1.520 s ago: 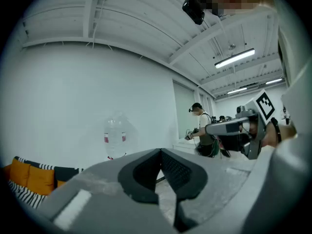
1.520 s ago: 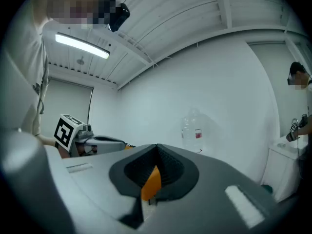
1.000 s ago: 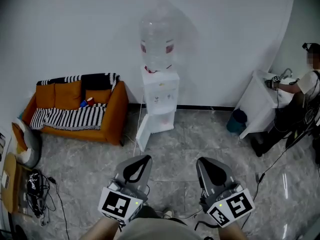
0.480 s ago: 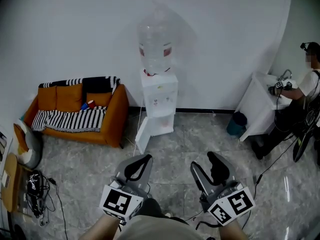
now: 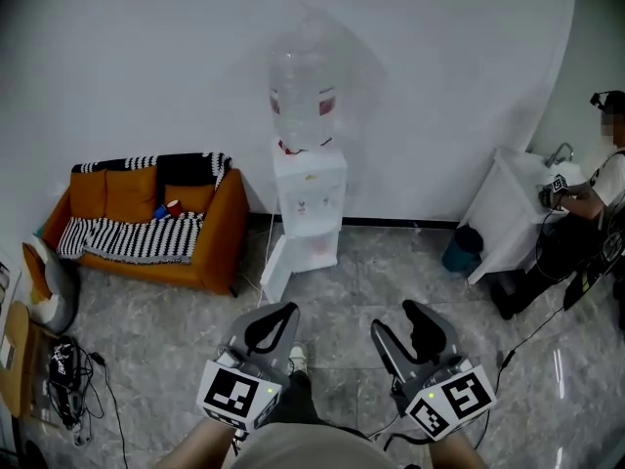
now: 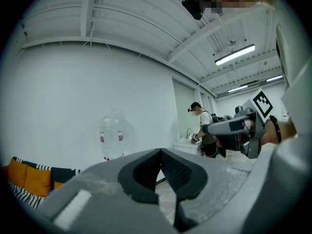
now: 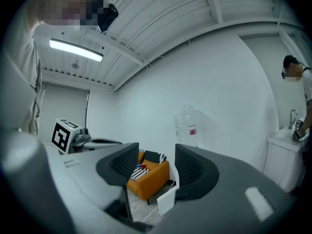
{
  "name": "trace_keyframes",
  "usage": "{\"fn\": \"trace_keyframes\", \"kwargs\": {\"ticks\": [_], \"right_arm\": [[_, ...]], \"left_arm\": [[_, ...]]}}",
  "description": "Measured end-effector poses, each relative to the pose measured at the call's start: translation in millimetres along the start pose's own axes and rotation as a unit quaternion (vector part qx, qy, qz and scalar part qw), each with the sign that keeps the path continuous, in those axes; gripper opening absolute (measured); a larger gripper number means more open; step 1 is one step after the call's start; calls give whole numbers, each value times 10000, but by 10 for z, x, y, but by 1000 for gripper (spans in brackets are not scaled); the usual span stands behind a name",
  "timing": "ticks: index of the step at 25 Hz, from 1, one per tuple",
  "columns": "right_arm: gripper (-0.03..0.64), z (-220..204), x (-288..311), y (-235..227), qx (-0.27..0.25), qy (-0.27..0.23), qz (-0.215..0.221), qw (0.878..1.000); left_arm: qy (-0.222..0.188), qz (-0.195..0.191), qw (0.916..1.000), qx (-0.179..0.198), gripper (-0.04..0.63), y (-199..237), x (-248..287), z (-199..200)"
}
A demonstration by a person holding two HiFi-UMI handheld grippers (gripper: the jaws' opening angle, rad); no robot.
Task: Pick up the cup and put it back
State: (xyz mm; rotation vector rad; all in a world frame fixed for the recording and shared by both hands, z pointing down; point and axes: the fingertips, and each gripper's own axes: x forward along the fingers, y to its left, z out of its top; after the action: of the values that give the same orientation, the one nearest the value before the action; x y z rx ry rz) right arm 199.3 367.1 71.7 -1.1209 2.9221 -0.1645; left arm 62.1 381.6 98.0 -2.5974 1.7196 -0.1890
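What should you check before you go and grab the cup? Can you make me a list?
1. Right gripper jaws apart: ok. They have just been opening and nothing is between them.
2. Left gripper empty: ok. Its jaws are together on nothing.
3. Cup in sight: ok. A small red cup and a blue cup sit on the orange sofa.
4. Which cup is meant: cannot tell.
5. Cup within reach: not ok. The sofa stands far across the floor.
6. Nothing to trip on: not ok. Cables lie on the floor at the left.
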Motion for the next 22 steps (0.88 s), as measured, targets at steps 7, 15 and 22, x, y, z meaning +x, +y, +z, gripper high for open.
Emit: {"fn": "trace_keyframes", "kwargs": {"ticks": [7,15,22], "right_arm": [[236,-76,545,-276,65,58,9,10000],[238,-87,1604,-704,163,305,-27,9994],[239,-68,2579,-1066,189,429,-138,9988]], "left_arm": [[35,-88,9999,-58,2,398,486,-68],[251,-161,9994,-157,3,1203,1270,-173],[383,-191,9991,5,3,2064,1931,-254]]}}
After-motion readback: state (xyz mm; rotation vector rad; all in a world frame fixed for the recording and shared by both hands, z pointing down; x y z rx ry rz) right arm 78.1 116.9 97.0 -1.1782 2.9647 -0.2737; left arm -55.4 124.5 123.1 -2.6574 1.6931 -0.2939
